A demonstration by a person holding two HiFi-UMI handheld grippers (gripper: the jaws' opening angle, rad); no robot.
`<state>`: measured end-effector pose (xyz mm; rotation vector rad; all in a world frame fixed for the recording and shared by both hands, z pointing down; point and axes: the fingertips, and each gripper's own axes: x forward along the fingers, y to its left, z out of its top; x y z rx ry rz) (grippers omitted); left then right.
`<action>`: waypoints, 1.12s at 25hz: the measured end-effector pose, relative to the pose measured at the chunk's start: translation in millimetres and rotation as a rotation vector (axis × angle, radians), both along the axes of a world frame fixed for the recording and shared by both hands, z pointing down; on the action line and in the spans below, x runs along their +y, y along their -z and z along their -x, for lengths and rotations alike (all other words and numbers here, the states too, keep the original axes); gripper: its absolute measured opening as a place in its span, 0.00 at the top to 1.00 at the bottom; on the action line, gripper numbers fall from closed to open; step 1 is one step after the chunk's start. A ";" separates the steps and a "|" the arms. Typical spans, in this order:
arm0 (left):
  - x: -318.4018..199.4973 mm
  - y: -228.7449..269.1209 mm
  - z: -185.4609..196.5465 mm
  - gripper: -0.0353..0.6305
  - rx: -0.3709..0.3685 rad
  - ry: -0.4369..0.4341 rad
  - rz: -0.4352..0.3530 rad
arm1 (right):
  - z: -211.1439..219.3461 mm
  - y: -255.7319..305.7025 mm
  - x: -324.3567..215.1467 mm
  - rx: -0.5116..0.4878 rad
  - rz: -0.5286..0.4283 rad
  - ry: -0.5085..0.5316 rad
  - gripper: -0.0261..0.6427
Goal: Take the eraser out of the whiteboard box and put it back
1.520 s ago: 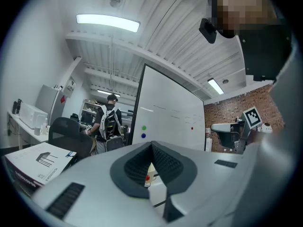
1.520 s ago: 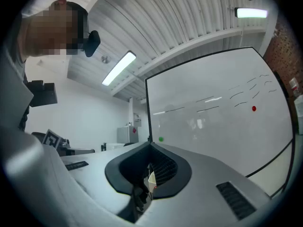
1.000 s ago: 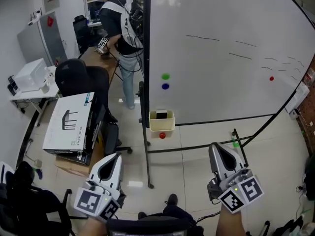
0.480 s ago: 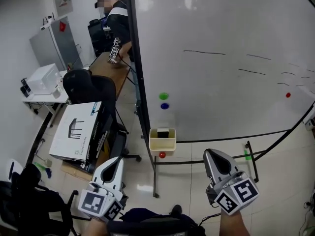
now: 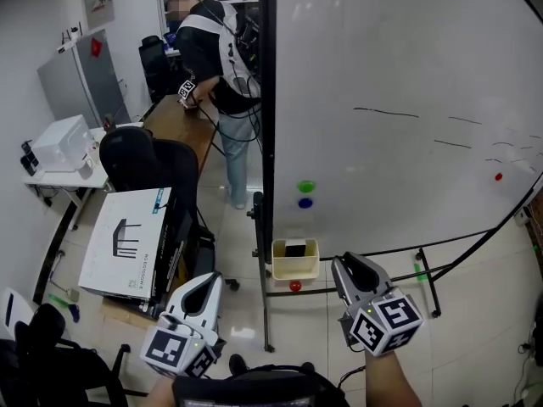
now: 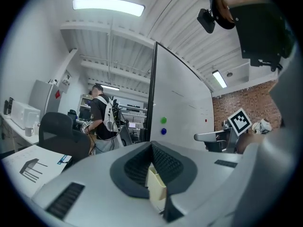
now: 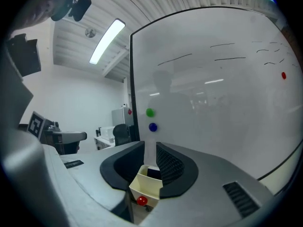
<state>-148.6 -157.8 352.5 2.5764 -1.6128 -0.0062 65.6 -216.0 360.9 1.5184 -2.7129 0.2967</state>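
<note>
A cream whiteboard box (image 5: 295,261) hangs at the whiteboard's (image 5: 407,100) lower left corner, with the black eraser (image 5: 295,249) lying inside it. In the right gripper view the box (image 7: 144,186) and the eraser (image 7: 152,173) show just beyond the jaws. My right gripper (image 5: 348,266) (image 7: 150,148) hovers right of the box; its jaws are opening and nothing is between them. My left gripper (image 5: 207,281) (image 6: 151,145) is held lower left of the box, shut and empty. The box (image 6: 156,188) peeks from under its jaws.
A green magnet (image 5: 306,186), a blue magnet (image 5: 305,203) and a red one (image 5: 295,286) sit near the box. The stand's leg (image 5: 265,312) runs down below the box. A large white carton (image 5: 127,231), a black chair (image 5: 140,155) and a person (image 5: 212,49) at a desk are to the left.
Both grippers have moved closer to the whiteboard box, the right one coming in to just right of it. The right jaws have parted slightly.
</note>
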 end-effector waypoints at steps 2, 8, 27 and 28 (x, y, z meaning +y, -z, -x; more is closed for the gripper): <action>-8.3 -4.6 14.1 0.91 -0.002 0.004 0.006 | 13.0 -7.0 -9.5 0.007 0.012 -0.016 0.77; -28.8 -16.5 34.9 0.91 0.006 -0.021 0.029 | 45.4 -38.5 -36.7 0.066 0.065 -0.044 0.70; -58.4 -58.0 63.8 0.91 0.041 -0.021 0.106 | 87.8 -136.0 -100.8 0.225 0.278 -0.135 0.50; -59.4 -58.5 65.1 0.91 0.039 -0.021 0.104 | 88.7 -139.1 -102.8 0.229 0.287 -0.140 0.50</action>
